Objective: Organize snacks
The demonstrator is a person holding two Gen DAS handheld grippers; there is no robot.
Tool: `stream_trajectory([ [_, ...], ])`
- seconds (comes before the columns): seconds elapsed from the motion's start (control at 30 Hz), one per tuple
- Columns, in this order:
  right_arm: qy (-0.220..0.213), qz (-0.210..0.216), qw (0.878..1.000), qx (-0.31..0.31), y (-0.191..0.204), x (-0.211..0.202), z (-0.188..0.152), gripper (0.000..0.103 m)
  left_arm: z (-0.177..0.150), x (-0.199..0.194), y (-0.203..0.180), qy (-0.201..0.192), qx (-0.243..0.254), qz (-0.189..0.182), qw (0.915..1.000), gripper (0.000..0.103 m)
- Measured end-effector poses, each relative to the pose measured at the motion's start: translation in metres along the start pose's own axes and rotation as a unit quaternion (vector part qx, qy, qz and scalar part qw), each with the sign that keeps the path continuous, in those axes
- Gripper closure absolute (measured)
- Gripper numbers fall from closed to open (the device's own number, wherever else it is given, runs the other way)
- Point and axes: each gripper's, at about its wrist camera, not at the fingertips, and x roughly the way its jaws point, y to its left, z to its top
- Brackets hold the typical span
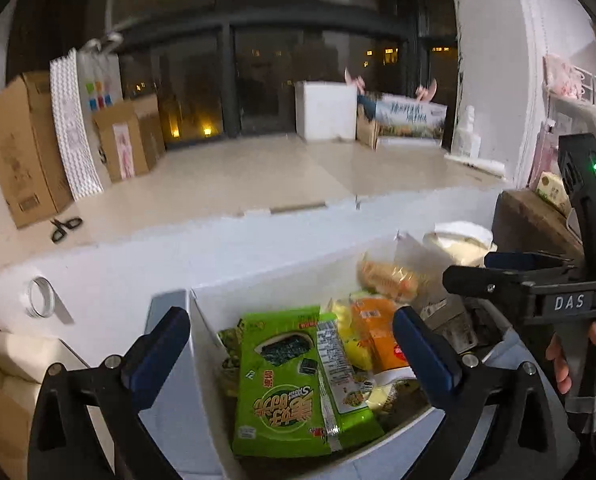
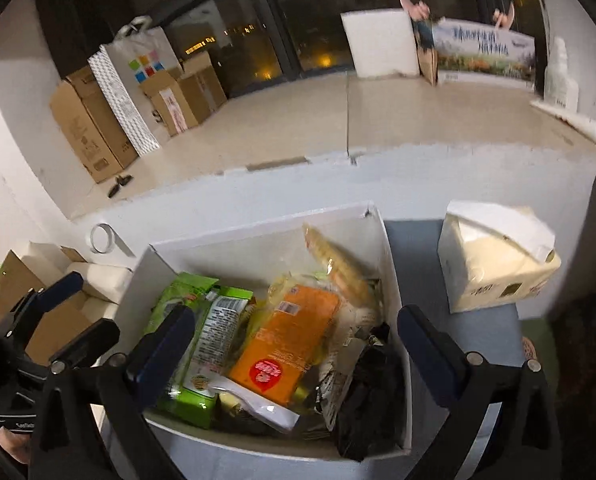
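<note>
**Left wrist view: both grippers hover, fingers apart, over a full snack box**

The left wrist view looks down between the left gripper (image 1: 291, 344), its fingers spread wide and holding nothing, onto a white box (image 1: 202, 320) crammed with snacks. A green seaweed packet (image 1: 282, 384) lies on top at the left, an orange packet (image 1: 377, 332) sits beside it, and a clear bag of biscuits (image 1: 389, 276) leans at the back. The right gripper (image 2: 296, 340) is likewise open and empty, poised above the same box; a crumpled black wrapper (image 2: 369, 396) fills its right corner.

The likely step is picking a first packet. The seaweed packet looks the easiest: it is topmost and flat, so I would come down on one edge and pinch the film rather than the middle, lifting slowly because neighbouring packets overlap it.

Around the box, a cream tissue pack (image 2: 493, 264) stands just to the right on the bench (image 2: 413, 248), and a roll of tape (image 1: 41, 297) lies to the left. The box walls narrow the approach, and the two grippers are close enough to crowd each other.
</note>
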Motion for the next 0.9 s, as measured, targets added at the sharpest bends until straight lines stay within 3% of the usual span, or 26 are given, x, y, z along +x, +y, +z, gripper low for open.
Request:
stream_trajectory([
  [0.1, -0.027, -0.023, 0.999, -0.027, 0.01, -0.022, -0.003, 0.0, -0.003, -0.018, -0.007, -0.01, 0.013, 0.02, 0.9997, 0.0],
  [0.17, -0.051, -0.083, 0.994, -0.053, 0.021, -0.039, -0.011, 0.0, -0.01, -0.032, -0.011, -0.013, 0.016, 0.02, 0.9996, 0.0],
  [0.37, -0.126, -0.124, 0.978, -0.109, 0.05, -0.092, -0.045, 0.0, -0.028, -0.079, -0.016, -0.02, -0.013, -0.035, 0.9991, 0.0],
  [0.5, -0.149, -0.169, 0.967, -0.114, 0.06, -0.12, -0.064, 0.0, -0.035, -0.103, -0.023, -0.011, -0.031, -0.03, 0.999, 0.0],
  [0.6, -0.166, -0.139, 0.967, -0.137, 0.07, -0.144, -0.083, 0.0, -0.045, -0.127, -0.027, -0.023, -0.04, -0.029, 0.9985, 0.0],
  [0.8, -0.153, -0.097, 0.974, -0.134, 0.08, -0.177, -0.115, 0.0, -0.08, -0.169, -0.036, -0.013, -0.051, 0.032, 0.9981, 0.0],
  [0.9, -0.145, -0.098, 0.975, -0.136, 0.085, -0.183, -0.135, 0.0, -0.101, -0.185, -0.033, 0.001, -0.075, 0.011, 0.9971, 0.0],
])
